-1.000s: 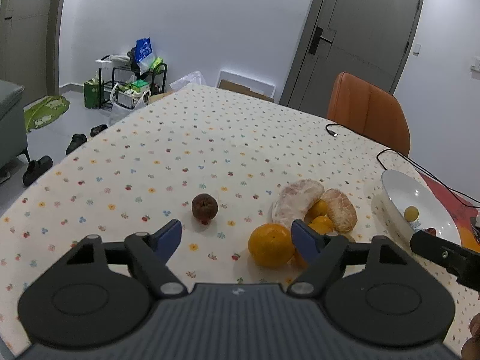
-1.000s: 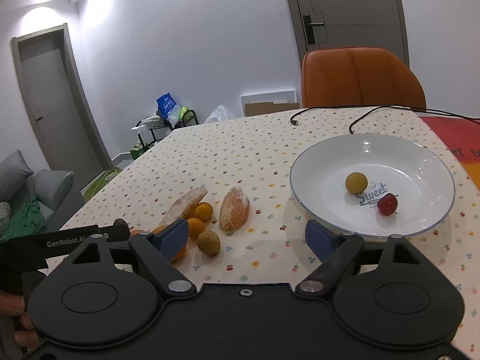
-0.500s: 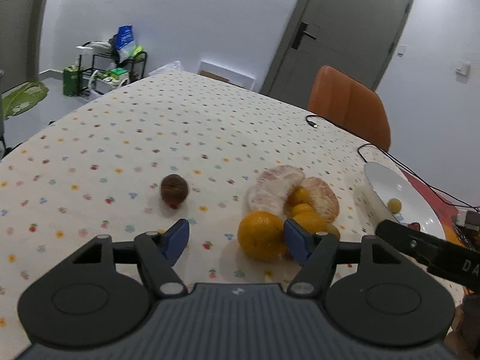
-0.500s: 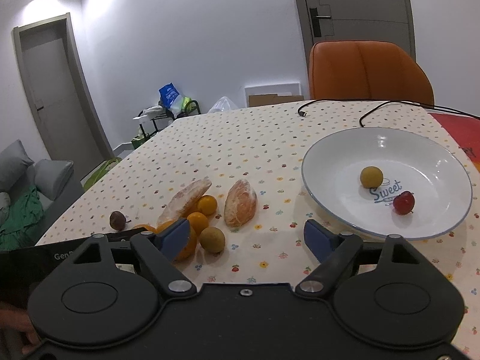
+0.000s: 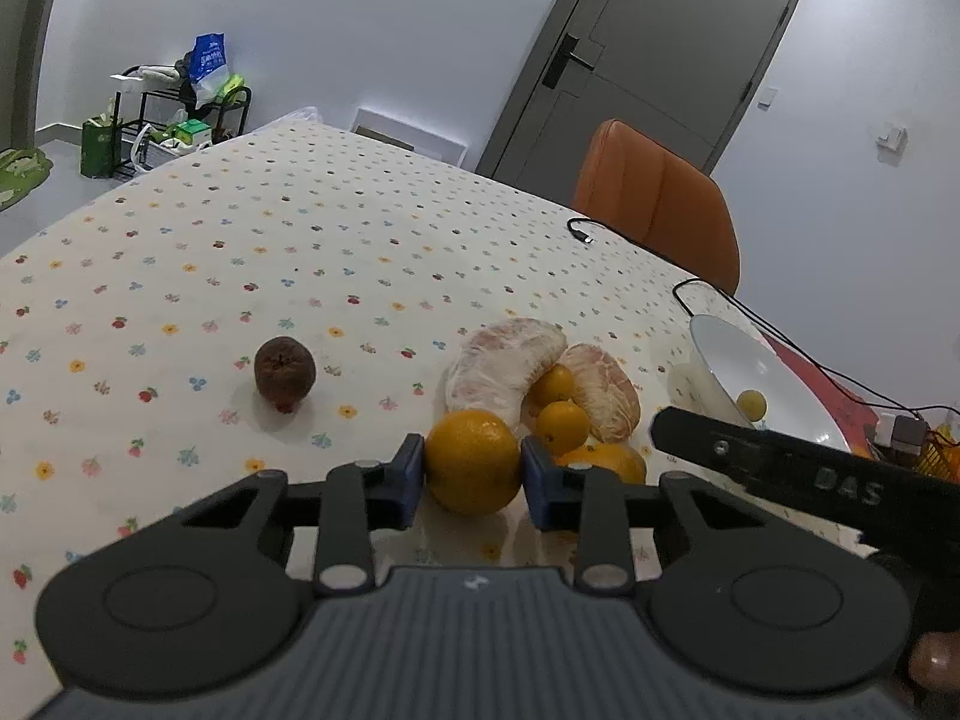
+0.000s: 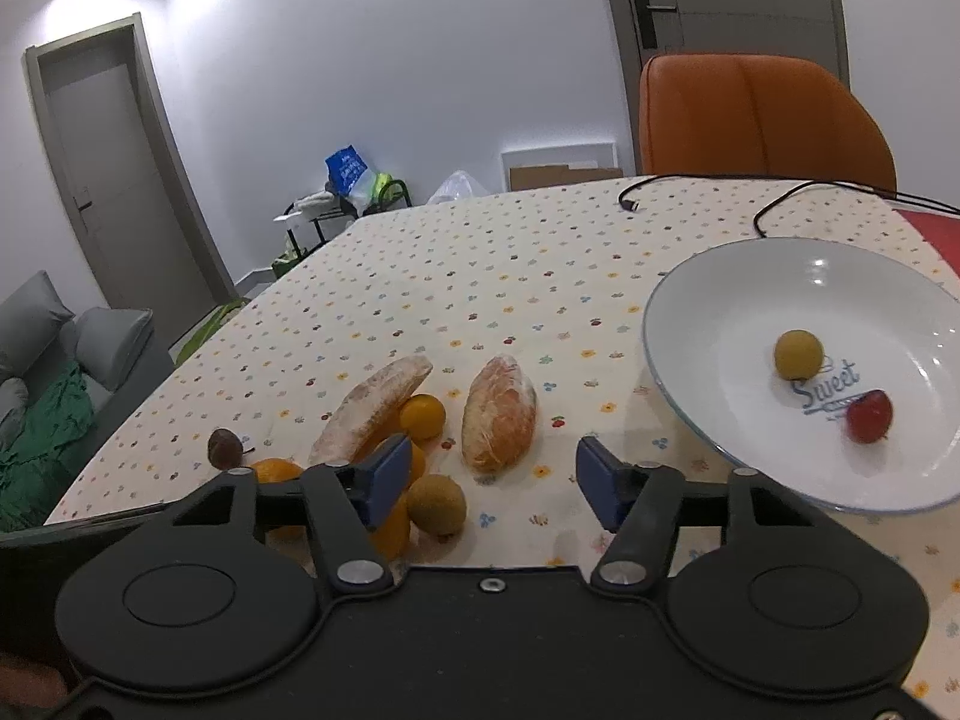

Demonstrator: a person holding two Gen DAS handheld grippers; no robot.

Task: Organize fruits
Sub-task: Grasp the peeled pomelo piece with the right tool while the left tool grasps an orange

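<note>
- Left gripper [image 5: 473, 471] clamps an orange [image 5: 473, 461] near the table's [image 5: 252, 228] near edge — fruit crowded on its right side.
- Right gripper [image 6: 493, 473] gapes wide, empty, beside the plate [image 6: 672, 372].
- Far tabletop lies bare.

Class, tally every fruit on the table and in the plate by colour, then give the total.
Orange fruits: 4
Pale peeled segments: 2
Yellowish-brown round fruits: 2
Dark brown fruit: 1
Red fruit: 1
Total: 10
</note>
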